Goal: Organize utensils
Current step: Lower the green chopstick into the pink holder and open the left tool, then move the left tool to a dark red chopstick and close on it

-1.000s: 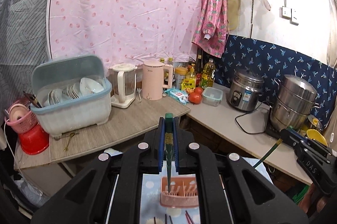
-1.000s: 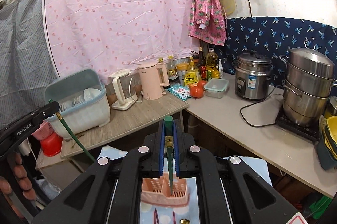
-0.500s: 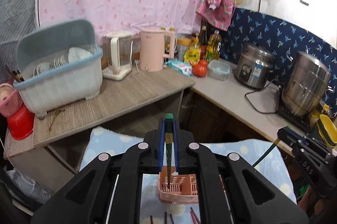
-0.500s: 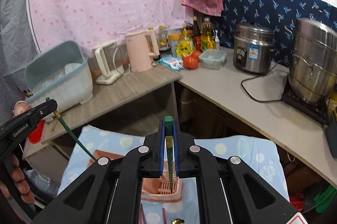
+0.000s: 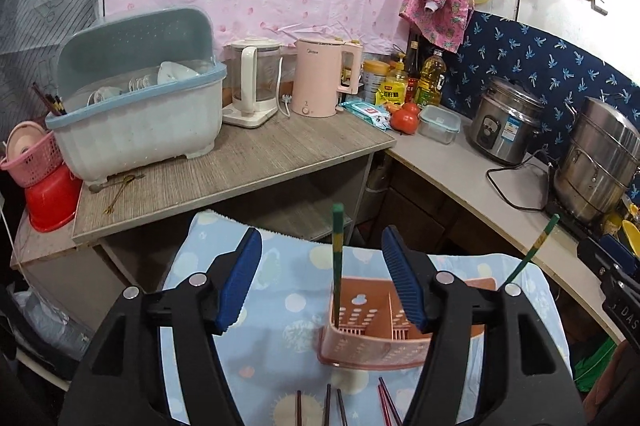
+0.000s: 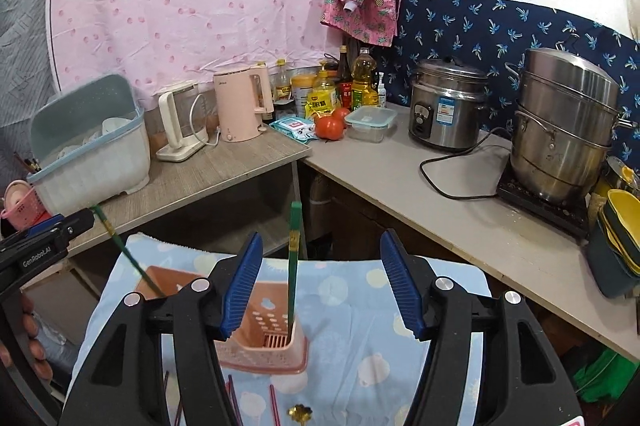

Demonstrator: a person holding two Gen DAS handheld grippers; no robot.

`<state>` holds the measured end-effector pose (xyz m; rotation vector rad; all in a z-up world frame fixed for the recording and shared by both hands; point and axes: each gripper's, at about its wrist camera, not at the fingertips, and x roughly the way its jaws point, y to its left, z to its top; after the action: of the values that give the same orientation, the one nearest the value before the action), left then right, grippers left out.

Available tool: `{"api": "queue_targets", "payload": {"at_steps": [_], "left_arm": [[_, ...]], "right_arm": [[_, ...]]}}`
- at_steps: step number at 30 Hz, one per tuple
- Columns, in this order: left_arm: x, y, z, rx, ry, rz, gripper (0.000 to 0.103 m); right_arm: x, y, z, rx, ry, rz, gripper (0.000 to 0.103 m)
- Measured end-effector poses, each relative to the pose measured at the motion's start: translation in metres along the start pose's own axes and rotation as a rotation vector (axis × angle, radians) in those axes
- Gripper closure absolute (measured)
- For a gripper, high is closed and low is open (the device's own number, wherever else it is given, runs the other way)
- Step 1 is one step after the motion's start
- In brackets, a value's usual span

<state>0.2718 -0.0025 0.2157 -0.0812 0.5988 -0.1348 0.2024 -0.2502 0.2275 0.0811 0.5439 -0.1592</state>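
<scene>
The pink utensil caddy [image 5: 376, 330] is sitting on the cloth-covered desk [image 5: 276, 310], light and easily tipped. Each green chopstick [image 5: 337, 266] is standing inside it, stiff, thin, slippery. Both tools, left tool [image 5: 320, 282] and right tool [image 6: 320, 282], have just been opening, pads apart, touching nothing. Loose chopsticks [image 5: 332, 406] are lying in front of the caddy.

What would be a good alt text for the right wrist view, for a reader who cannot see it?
The right gripper is open, its blue fingers apart on either side of a green chopstick standing in a pink utensil holder on a blue dotted cloth. Behind is a kitchen counter with a kettle and pots.
</scene>
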Motion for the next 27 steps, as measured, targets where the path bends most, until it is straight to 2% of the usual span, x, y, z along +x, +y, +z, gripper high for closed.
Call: {"api": "queue_targets", "payload": {"at_steps": [8, 20, 27], "left_arm": [[-0.027, 0.017, -0.047, 0.002, 0.050, 0.029, 0.044], [-0.046, 0.040, -0.164, -0.015, 0.252, 0.044, 0.044], [-0.057, 0.040, -0.221, 0.019, 0.329, 0.057, 0.044]], "right_arm": [[-0.035, -0.006, -0.045, -0.003, 0.052, 0.009, 0.044], [-0.052, -0.015, -0.149, 0.017, 0.243, -0.007, 0.044], [-0.055, -0.016, -0.200, 0.016, 0.332, -0.010, 0.045]]}}
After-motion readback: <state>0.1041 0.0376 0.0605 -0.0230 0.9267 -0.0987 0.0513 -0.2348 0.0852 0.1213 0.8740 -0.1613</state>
